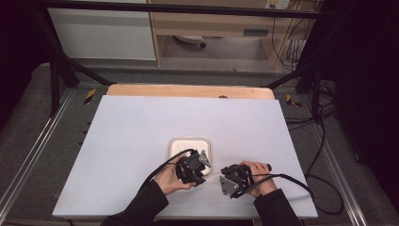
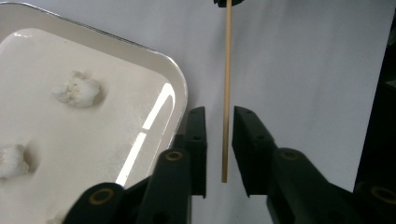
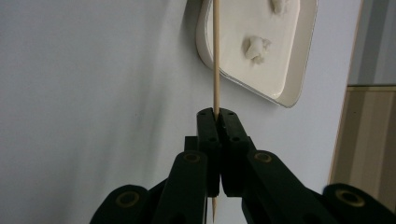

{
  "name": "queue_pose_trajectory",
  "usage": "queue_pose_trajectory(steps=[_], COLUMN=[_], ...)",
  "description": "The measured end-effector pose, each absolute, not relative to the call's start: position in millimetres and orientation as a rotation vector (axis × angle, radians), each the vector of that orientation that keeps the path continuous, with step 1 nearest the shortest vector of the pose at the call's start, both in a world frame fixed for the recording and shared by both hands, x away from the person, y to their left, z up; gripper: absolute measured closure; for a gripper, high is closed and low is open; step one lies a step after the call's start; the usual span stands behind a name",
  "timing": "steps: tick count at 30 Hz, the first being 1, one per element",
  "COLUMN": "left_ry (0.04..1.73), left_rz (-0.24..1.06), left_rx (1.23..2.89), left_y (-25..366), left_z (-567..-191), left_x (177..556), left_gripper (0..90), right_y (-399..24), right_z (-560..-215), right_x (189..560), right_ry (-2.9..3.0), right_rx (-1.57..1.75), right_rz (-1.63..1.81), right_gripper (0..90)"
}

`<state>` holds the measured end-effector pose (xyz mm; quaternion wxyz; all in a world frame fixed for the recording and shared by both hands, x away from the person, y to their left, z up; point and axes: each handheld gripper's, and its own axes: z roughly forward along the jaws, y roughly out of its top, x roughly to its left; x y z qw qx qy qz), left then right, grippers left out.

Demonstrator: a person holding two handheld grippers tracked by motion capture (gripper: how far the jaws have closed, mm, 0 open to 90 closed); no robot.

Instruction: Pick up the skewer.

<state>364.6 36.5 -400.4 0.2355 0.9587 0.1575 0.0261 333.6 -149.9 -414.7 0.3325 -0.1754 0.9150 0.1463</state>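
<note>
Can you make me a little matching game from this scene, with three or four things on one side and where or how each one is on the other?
Things:
1. wooden skewer
2. white tray
3. left gripper
4. white lumps

States:
A. jaws apart, skewer between them untouched
B. lying inside the tray
C. clamped in the right gripper
D. resting on the white table

Pairs: 1-C, 2-D, 3-A, 4-B

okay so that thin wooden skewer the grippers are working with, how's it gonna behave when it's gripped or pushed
The wooden skewer looks very thin, so probably light and easy to snap if bent. It stays straight while the right gripper pinches it near one end, so likely stiff enough. Being round and slim, it might roll on the table, or twist between the left gripper jaws.
</note>
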Motion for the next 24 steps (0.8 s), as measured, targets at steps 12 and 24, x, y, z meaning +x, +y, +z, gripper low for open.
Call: queue_pose_trajectory(steps=[12, 24], left_ry=[0.378, 0.4], left_rz=[0.099, 0.116], left_rx=[2.646, 2.61], left_y=[33.4, 40.0], left_z=[-403.3, -402.7], left_x=[361.3, 360.1], left_gripper=[88.6, 88.9], right_y=[-148.2, -148.1], right_z=[-413.3, -409.2], right_x=[332.3, 333.3], right_ry=[2.386, 2.39], right_rx=[-0.468, -0.383], right_rz=[0.375, 0.421], right_gripper=[89.2, 84.9])
